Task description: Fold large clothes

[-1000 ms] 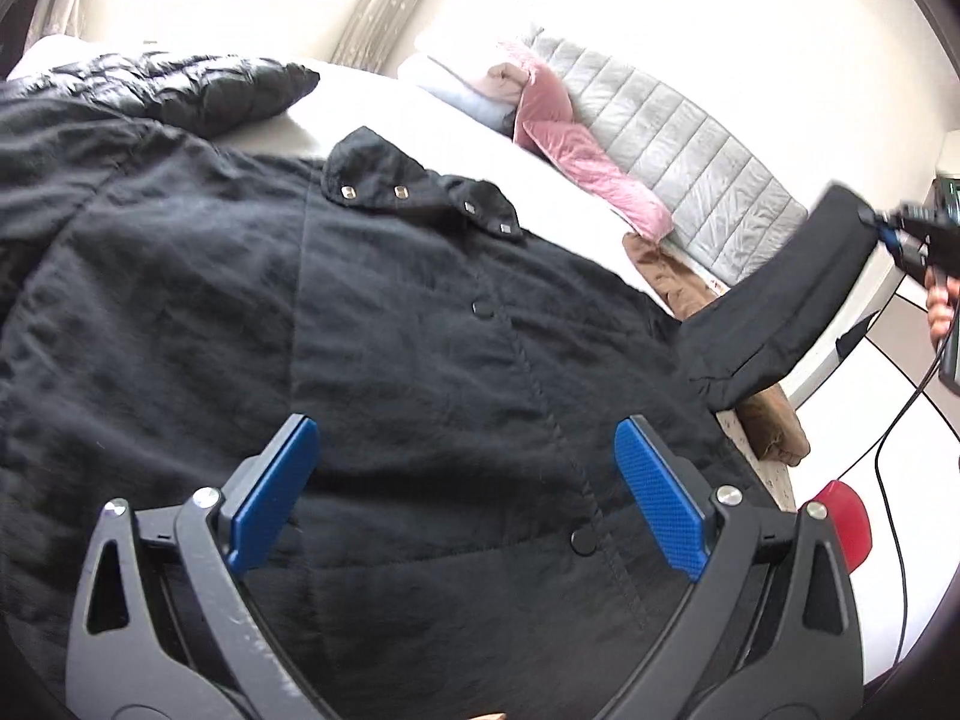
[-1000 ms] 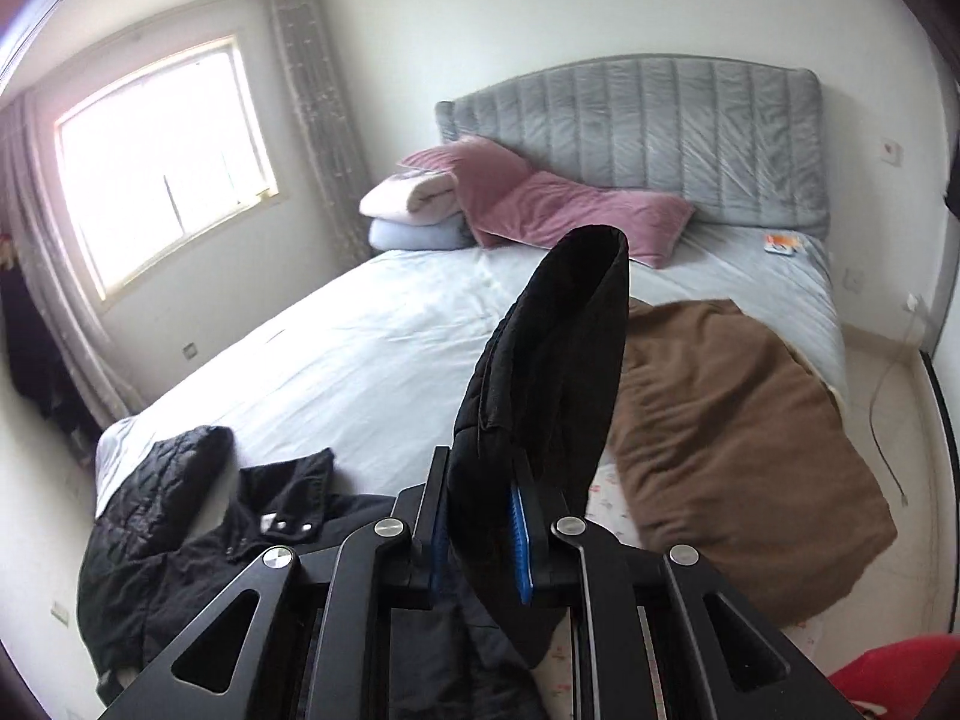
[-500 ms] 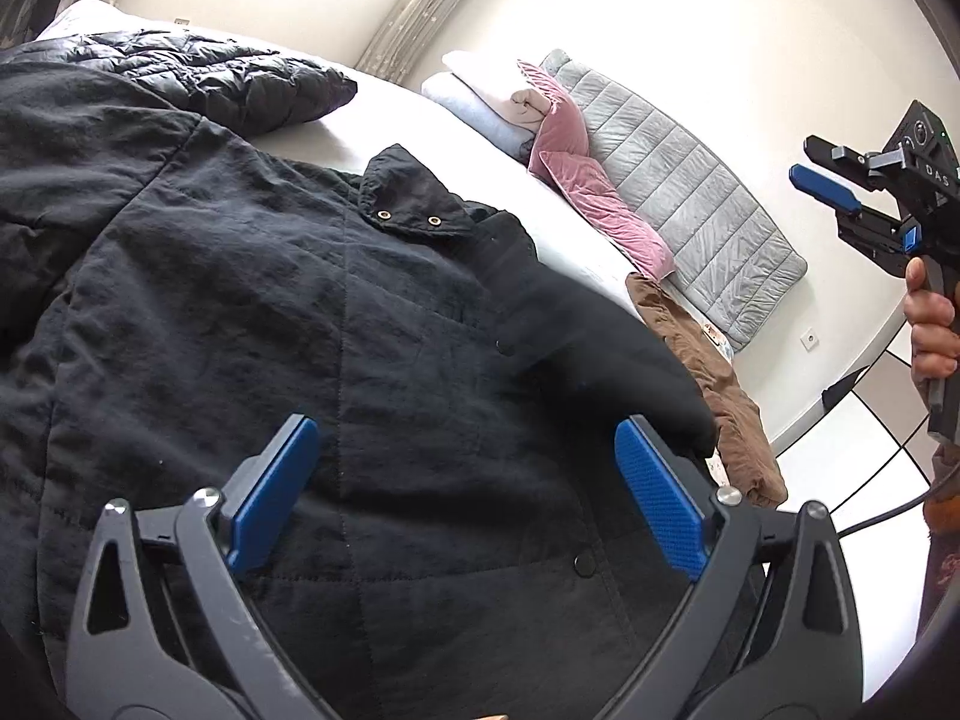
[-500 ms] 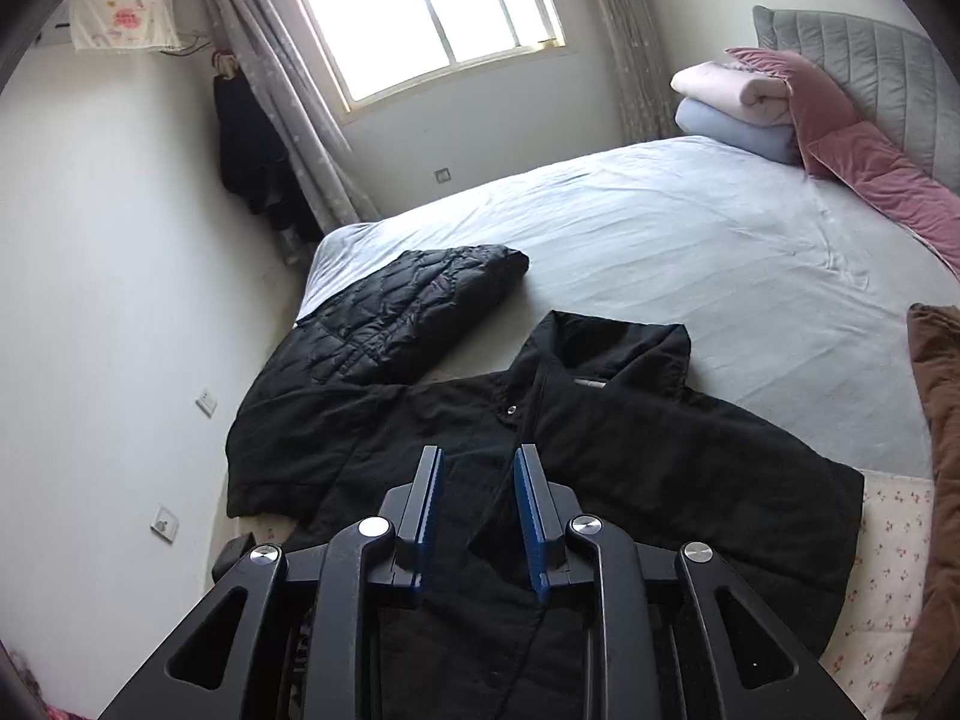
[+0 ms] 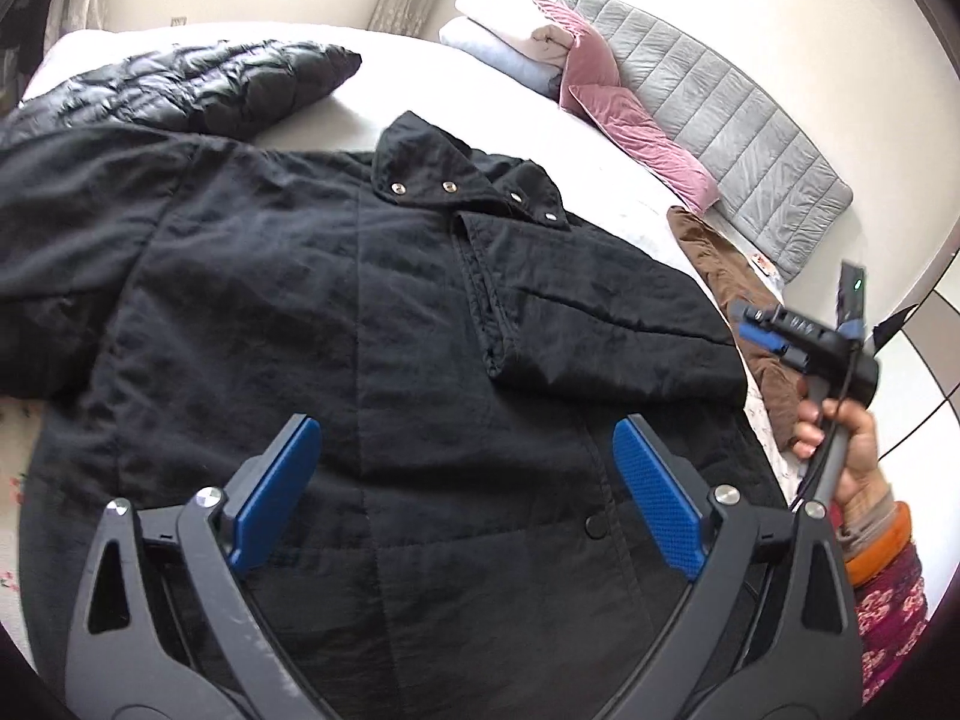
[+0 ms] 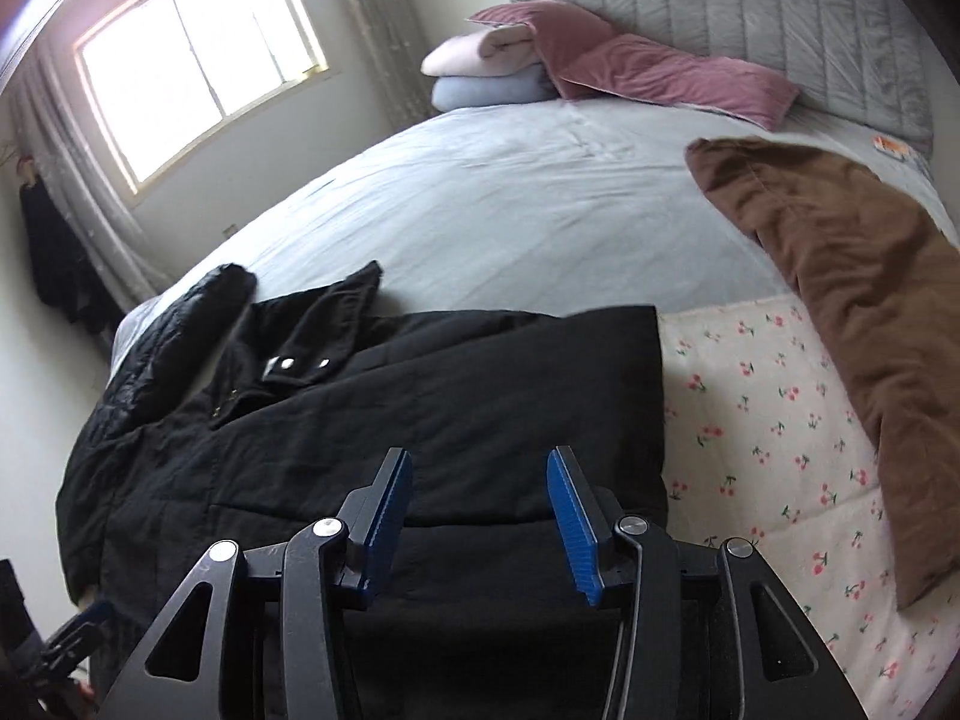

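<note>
A large black coat lies front-up on the bed, collar with snaps toward the headboard. Its right sleeve is folded across the chest. My left gripper is open and empty, hovering over the coat's lower front. My right gripper is open and empty above the coat's folded sleeve side; it also shows in the left wrist view at the coat's right edge.
A black puffer jacket lies beyond the coat's left shoulder. A brown garment lies on the bed's right side. Pink pillows and folded blankets sit by the grey headboard. Floral sheet borders the coat.
My right gripper carried the sleeve over the coat's chest, let it go and opened, then drew back to the coat's right edge. The left gripper stayed open over the coat.
</note>
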A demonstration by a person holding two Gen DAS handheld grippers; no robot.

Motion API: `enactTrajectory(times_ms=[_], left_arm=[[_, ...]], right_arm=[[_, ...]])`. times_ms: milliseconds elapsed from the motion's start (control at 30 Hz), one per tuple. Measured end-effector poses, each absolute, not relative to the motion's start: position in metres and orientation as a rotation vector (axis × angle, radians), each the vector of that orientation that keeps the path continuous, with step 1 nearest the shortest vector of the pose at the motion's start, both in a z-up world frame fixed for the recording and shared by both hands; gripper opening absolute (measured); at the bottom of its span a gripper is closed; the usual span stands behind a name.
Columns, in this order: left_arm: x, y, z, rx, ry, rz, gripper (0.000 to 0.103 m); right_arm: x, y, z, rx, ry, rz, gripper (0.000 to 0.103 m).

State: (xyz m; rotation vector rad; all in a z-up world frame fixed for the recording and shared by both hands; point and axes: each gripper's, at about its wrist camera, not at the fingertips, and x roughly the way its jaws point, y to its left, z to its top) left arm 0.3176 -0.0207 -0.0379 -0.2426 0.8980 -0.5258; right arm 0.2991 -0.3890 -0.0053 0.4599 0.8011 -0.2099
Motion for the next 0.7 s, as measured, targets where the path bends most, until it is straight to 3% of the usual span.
enactTrajectory(times_ms=[100,167,333,500,700], left_arm=[[0.315,-0.009,-0.039,-0.248,0.898,-0.486,0.098],[0.314,0.001,-0.041,-0.250,0.913,-0.452,0.098],[0.313,0.044,-0.043,-0.290,0.954,-0.361,0.098],[0.310,0.104,-0.040,-0.347,0.962,-0.290,0.098],[0.302,0.192,-0.037,-0.485,0.912,-0.158,0.098]], right_arm=[[0.307,-0.389,-0.051,0.498,0.849,-0.194,0.047],[0.315,-0.371,-0.072,0.368,0.900,-0.201,0.048],[0.311,-0.340,-0.042,0.277,0.900,-0.197,0.050],[0.285,-0.314,-0.007,0.287,0.924,-0.176,0.064],[0.260,-0.274,0.018,0.200,0.912,-0.055,0.070]])
